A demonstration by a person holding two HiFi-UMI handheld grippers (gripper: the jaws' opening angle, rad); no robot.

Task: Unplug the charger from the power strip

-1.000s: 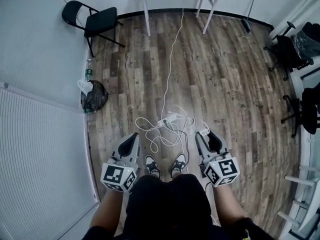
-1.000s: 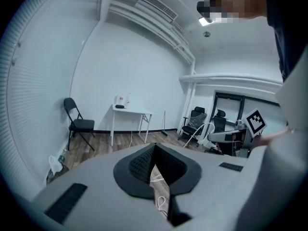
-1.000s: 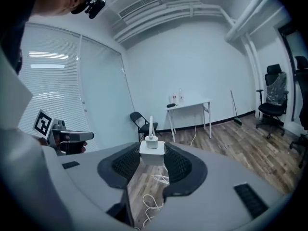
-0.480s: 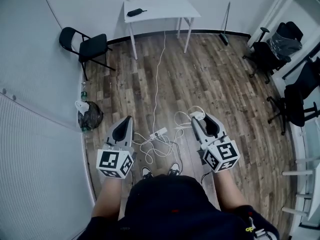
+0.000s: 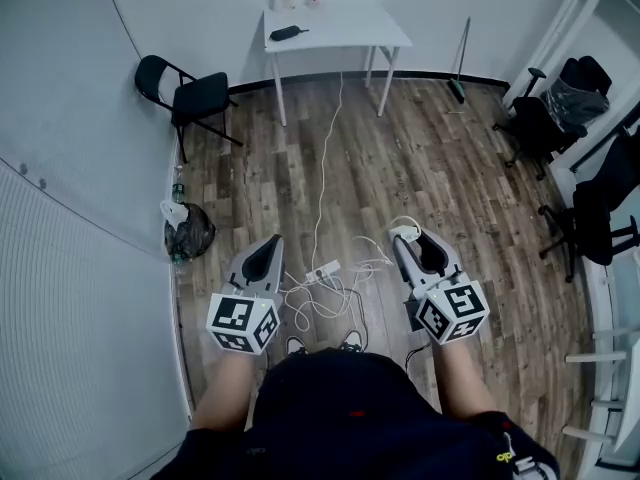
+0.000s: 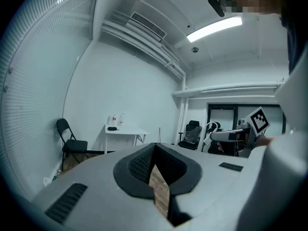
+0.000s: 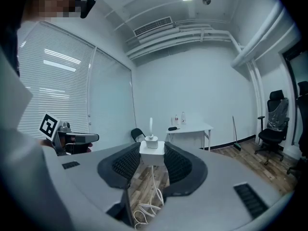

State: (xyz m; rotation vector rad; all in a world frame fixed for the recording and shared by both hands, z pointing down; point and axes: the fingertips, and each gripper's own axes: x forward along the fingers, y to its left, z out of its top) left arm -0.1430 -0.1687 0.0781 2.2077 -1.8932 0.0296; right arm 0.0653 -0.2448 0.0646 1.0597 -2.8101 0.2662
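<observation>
Charger: white block (image 7: 152,150), held well above the floor (image 5: 450,188) and well apart from the strip; it is judged to be already unplugged.
Right gripper: jaws (image 7: 152,147) are set fairly wide and closed on the charger, one black pad pressed to each side, with the block seated near the tips.
Cord: a white lead (image 5: 372,260) is seen running from the charger down to a loose tangle on the floor, just ahead of the person's shoes.
Strip: white bar (image 5: 322,270) lying on the floor between the two grippers in the head view, with its own lead run off toward the table (image 5: 340,30).
Left gripper: jaws (image 6: 155,148) are brought together with nothing between them; it is held level beside the right one, near waist height.
Step in hand: the freed charger is judged to be at the carrying-off stage, so little of the task is left.
Grip: pad pressure should be kept even, since a smooth block seated near the tips may be twisted out by the weight of the cord.
Lift: any further rise should be made slowly, so that the trailing cord is paid out of the tangle and the strip is not dragged along.
Risk: loops near the shoes may be snagged if a step is taken; the free gripper could be used to steady the strip.
</observation>
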